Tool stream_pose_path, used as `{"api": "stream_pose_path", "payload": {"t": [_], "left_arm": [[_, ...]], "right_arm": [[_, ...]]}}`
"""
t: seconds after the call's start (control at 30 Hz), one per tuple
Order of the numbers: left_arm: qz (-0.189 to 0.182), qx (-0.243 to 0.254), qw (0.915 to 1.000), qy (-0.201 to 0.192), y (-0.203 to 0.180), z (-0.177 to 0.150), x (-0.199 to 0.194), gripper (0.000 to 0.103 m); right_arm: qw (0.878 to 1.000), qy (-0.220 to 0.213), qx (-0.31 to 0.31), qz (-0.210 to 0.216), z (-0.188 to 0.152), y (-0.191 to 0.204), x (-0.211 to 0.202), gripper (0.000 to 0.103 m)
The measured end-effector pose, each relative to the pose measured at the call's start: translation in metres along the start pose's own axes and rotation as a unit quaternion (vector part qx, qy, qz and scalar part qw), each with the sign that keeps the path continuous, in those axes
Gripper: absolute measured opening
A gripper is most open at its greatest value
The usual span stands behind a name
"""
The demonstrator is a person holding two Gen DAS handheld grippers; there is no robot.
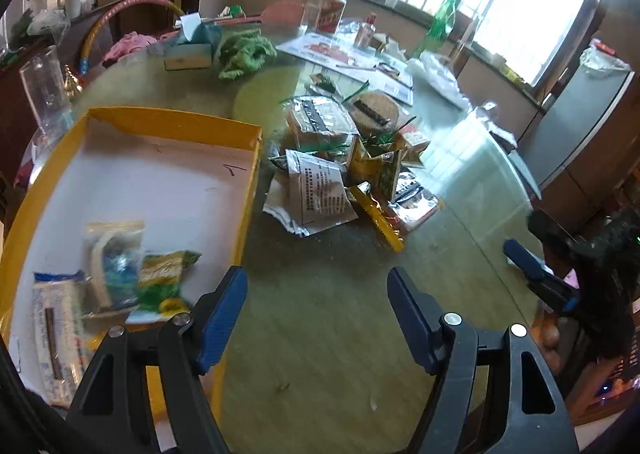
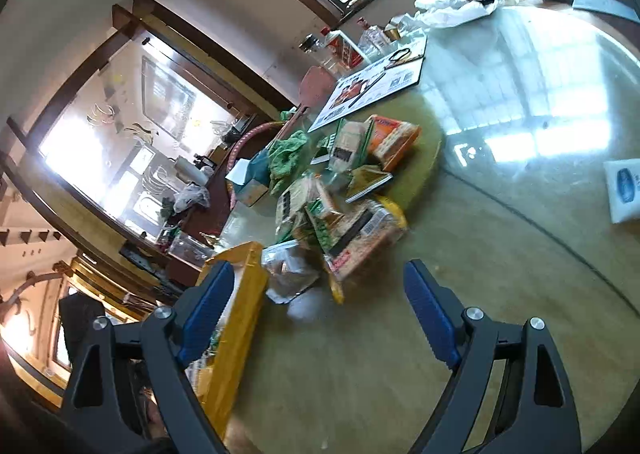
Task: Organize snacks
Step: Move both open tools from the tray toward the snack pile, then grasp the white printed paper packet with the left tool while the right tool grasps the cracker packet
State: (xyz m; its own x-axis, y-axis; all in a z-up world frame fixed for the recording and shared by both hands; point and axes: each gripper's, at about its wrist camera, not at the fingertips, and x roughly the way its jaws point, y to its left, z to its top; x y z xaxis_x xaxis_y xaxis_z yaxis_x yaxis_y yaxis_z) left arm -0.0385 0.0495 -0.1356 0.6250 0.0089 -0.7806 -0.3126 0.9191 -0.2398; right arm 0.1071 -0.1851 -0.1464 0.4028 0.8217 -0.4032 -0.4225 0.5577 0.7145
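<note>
L gripper (image 1: 316,318): jaws wide apart, nothing btwn them, hanging over bare counter (image 1: 320,286) just right of the yellow box (image 1: 160,120). My L view shows 3 snack packets already in the box, near corner: a white/blue one (image 1: 60,330), a clear one w/ blue contents (image 1: 114,266), a green one (image 1: 164,278) overlapping its neighbour.

Snack pile (image 1: 344,162) sits on counter just right of box, beyond the jaws. Mixed wrappers: silver, yellow, clear; a round biscuit pack on the far side. Heap untidy, packets overlapping.

R gripper (image 2: 320,318): jaws also spread wide, empty. View is tilted. Box wall (image 2: 240,314) passes behind the left finger; pile (image 2: 344,206) lies ahead, past the fingertips, not touching.

R gripper visible at right edge of L view (image 1: 540,274), apart from pile.

Beyond pile: green cloth (image 1: 244,52), tissue box (image 1: 190,48), bottles nr window.
</note>
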Motion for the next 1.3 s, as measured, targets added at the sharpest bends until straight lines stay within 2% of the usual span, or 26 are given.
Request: {"api": "stream_pose_path", "payload": {"t": [0.3, 0.47, 0.57, 0.63, 0.77, 0.8, 0.87, 1.07, 1.23, 1.3], "left_arm": [[0.06, 0.025, 0.9974, 0.029, -0.025, 0.043, 0.062, 0.073], [0.119, 0.048, 0.9906, 0.047, -0.028, 0.053, 0.097, 0.07], [0.111, 0.048, 0.9914, 0.05, -0.028, 0.051, 0.106, 0.062], [0.118, 0.05, 0.9909, 0.041, -0.029, 0.05, 0.107, 0.061], [0.117, 0.043, 0.9918, 0.028, -0.029, 0.051, 0.107, 0.053], [0.108, 0.051, 0.9925, 0.029, -0.03, 0.051, 0.106, 0.044], [0.095, 0.063, 0.9928, 0.036, -0.032, 0.05, 0.106, 0.038], [0.068, 0.078, 0.9941, 0.033, -0.036, 0.029, 0.078, 0.035], [0.022, 0.05, 0.9982, 0.024, -0.027, 0.01, 0.043, 0.035], [0.008, 0.04, 0.9989, 0.025, -0.023, 0.004, 0.032, 0.035]], "right_arm": [[0.999, 0.028, -0.016, -0.034, -0.007, -0.003, 0.013, 0.087], [0.998, 0.034, 0.005, -0.056, -0.01, -0.018, 0.016, 0.087], [0.999, 0.031, 0.001, -0.042, -0.012, -0.02, 0.014, 0.087], [0.998, 0.02, -0.016, -0.053, -0.015, -0.015, 0.01, 0.087], [0.996, 0.004, -0.043, -0.08, -0.02, -0.004, 0.005, 0.087], [0.994, -0.003, -0.056, -0.09, -0.022, 0.0, 0.003, 0.087], [0.992, -0.012, -0.073, -0.102, -0.025, 0.009, 0.0, 0.087], [0.99, -0.005, -0.104, -0.099, -0.031, 0.021, 0.003, 0.087], [0.994, 0.026, -0.076, -0.073, -0.026, 0.012, 0.016, 0.087], [0.994, 0.036, -0.067, -0.081, -0.021, 0.009, 0.025, 0.087]]}}
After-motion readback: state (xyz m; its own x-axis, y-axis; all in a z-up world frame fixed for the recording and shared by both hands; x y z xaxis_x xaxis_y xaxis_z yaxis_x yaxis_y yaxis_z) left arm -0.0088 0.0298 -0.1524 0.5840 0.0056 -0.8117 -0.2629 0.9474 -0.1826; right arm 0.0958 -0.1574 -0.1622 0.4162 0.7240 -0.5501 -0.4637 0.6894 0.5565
